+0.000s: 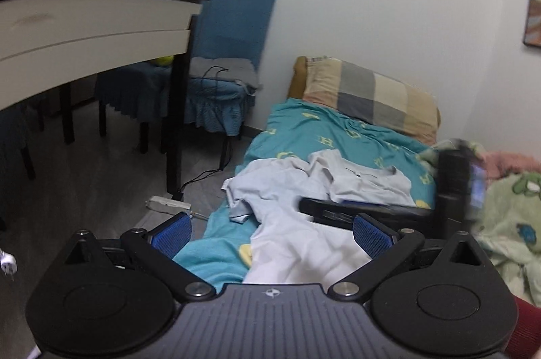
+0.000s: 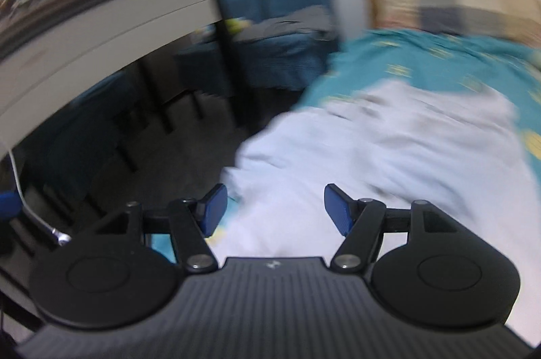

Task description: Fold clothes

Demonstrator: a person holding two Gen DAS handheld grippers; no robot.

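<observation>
Left gripper (image 1: 272, 235) hangs w/ jaws spread wide, nothing between them, just above near end of a pale blue shirt (image 1: 324, 186). Right gripper (image 2: 272, 210) likewise wide & empty, over same garment; its view is motion-blurred. Shirt lies crumpled on teal bedsheet (image 1: 304, 129), collar toward plaid pillow (image 1: 368, 92), one sleeve bunched at bed's left edge, cloth rumpled, no neat folds visible. In left wrist view the other gripper's dark body crosses over shirt's right side. Judging progress: garment isn't flat or folded; spreading, smoothing & all folds seem left to do. Desk (image 1: 84, 14) & blue chair (image 1: 233, 54) stand beside bed.
</observation>
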